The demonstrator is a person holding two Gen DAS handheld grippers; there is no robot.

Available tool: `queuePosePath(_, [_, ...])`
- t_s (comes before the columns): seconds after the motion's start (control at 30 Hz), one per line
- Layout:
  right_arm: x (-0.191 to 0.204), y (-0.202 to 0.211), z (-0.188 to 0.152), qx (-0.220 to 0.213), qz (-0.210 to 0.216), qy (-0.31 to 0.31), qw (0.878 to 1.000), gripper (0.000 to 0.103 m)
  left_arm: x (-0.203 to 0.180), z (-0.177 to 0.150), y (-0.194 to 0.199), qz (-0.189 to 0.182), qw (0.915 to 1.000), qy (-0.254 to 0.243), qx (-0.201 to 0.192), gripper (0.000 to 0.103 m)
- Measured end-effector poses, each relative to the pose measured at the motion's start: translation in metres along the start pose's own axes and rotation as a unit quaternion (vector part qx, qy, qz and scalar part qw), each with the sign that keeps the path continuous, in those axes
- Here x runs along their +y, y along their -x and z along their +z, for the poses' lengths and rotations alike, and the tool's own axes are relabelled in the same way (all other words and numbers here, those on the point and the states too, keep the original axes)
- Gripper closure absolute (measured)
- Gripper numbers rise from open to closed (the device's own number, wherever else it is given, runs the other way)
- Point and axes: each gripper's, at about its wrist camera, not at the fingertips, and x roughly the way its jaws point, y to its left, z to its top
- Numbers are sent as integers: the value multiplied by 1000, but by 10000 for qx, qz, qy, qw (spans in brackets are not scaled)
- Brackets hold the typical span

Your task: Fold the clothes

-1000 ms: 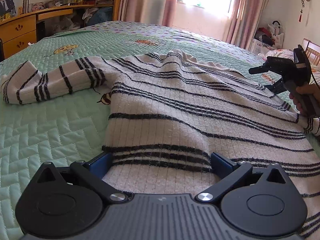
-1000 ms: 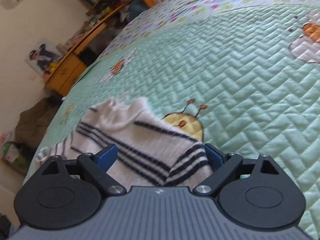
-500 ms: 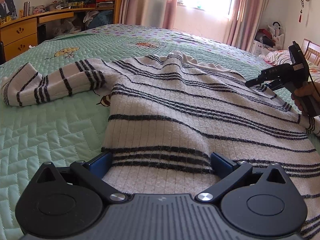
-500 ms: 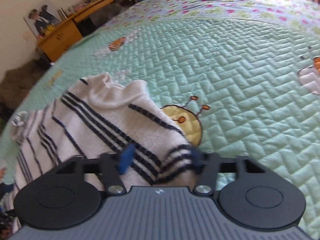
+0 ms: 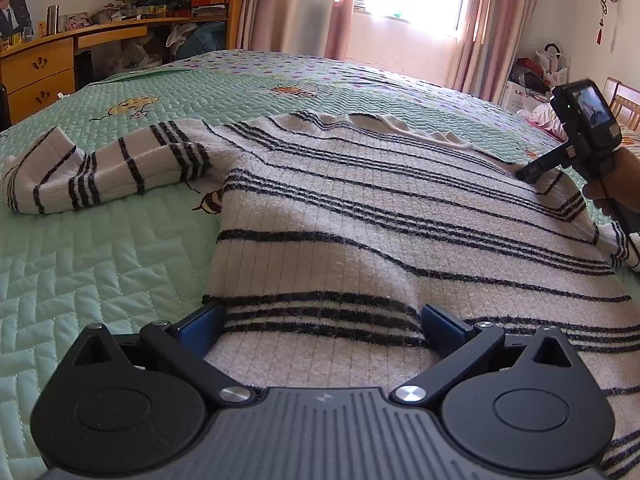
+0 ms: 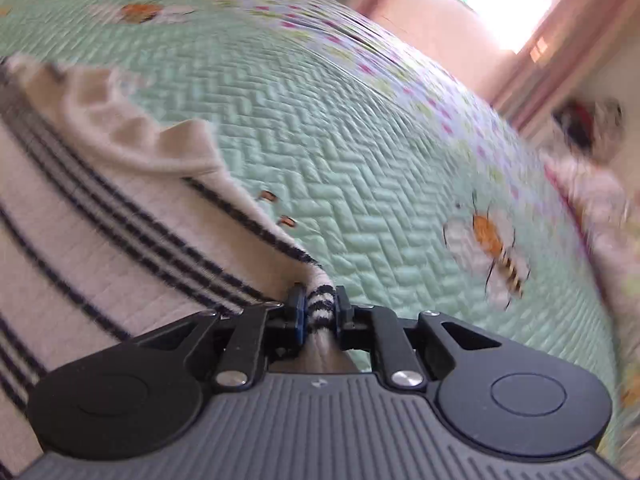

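Note:
A white sweater with black stripes lies spread flat on the green quilted bed, its left sleeve stretched out to the left. My left gripper is open, its blue pads on either side of the sweater's hem. In the left wrist view my right gripper, held by a hand, has its tip at the sweater's right shoulder. In the right wrist view the right gripper has its jaws closing, and a striped fold of the sweater is pinched between the pads.
A wooden desk and cluttered shelves stand behind the bed at the left. Pink curtains flank a bright window. Bags and a pillow sit at the right. Bare quilt stretches beyond the collar.
My right gripper rolled, shifted along the shoulder edge and went from wide open to pinching a striped fold of the sweater. My left gripper and the hem stayed still.

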Motion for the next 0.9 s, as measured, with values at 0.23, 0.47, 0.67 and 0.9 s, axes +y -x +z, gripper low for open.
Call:
queuePosePath(0.23, [-60, 4, -5, 58, 361, -2601, 9649, 43, 1, 0, 0, 7, 10000, -18, -4, 0])
queuePosePath(0.47, [20, 50, 37, -1114, 2216, -2614, 9328, 42, 1, -1, 1, 8, 10000, -23, -15, 0])
queuePosePath(0.67, [84, -15, 61, -308, 3944, -3189, 8613, 44, 1, -1, 1, -2, 10000, -14, -25, 0])
queuePosePath(0.9, [61, -30, 34, -1013, 2644, -4089, 8676, 92, 3, -1, 0, -12, 10000, 2, -37, 0])
